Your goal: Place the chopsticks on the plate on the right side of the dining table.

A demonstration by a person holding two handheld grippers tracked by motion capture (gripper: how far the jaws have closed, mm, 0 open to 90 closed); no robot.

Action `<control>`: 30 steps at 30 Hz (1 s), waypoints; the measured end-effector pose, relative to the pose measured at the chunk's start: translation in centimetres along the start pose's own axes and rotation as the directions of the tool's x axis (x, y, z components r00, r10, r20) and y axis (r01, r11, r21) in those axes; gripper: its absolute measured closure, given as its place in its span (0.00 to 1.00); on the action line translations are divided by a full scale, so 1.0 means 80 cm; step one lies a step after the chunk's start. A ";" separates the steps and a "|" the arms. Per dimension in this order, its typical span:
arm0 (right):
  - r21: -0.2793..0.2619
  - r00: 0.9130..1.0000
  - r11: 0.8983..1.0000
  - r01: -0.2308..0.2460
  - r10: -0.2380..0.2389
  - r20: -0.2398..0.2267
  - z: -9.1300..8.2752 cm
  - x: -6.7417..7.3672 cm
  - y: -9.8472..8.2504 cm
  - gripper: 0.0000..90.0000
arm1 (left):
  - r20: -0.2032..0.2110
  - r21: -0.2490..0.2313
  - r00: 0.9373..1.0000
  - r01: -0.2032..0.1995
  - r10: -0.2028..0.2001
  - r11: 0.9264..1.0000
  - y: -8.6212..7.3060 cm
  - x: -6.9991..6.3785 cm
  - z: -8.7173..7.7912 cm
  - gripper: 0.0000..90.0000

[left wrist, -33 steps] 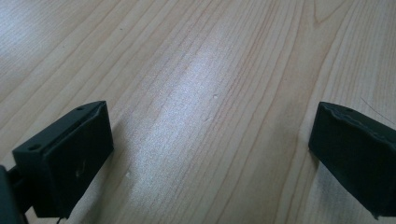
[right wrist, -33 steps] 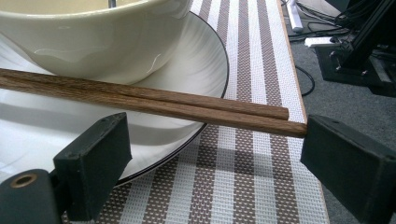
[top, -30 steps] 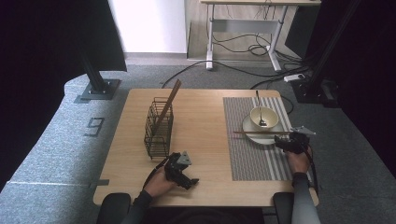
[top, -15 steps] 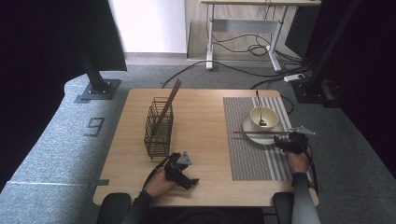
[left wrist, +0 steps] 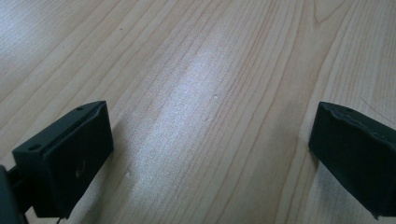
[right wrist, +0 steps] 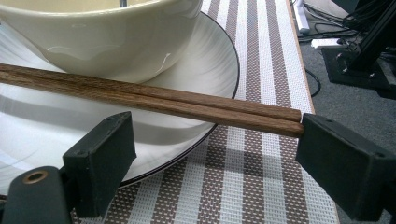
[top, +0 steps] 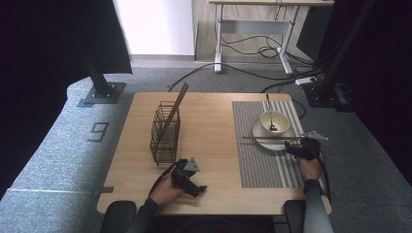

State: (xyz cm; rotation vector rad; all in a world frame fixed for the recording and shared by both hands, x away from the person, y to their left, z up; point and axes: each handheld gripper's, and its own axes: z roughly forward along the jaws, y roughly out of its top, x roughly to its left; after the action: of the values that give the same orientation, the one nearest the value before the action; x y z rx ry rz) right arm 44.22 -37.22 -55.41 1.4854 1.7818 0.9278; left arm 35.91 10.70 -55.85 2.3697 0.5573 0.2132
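Right gripper (right wrist: 212, 154) jaws wide apart, gripping nothing, one jaw touching the butt end of the chopsticks (right wrist: 154, 100), which lie across the white plate (right wrist: 208, 70) in front of the bowl (right wrist: 93, 37) on the striped mat (right wrist: 252, 177); left gripper (left wrist: 210, 144) also open, empty, above bare table (left wrist: 196, 56)

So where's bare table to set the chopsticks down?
Bare wood lies between the wire basket and the striped placemat, and along the near edge by the left gripper. Crowded around the plate and bowl.
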 end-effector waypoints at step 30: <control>0.039 0.990 0.994 0.098 -0.094 -0.108 -0.039 0.013 0.015 0.03 | 0.000 0.000 1.000 0.001 -0.001 1.000 0.000 0.000 0.000 0.00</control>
State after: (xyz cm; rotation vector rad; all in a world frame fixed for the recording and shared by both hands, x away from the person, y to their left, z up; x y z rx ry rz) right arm 42.13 -36.44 -52.75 1.3867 1.9435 0.9397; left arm 35.90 10.72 -55.85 2.3693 0.5577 0.2127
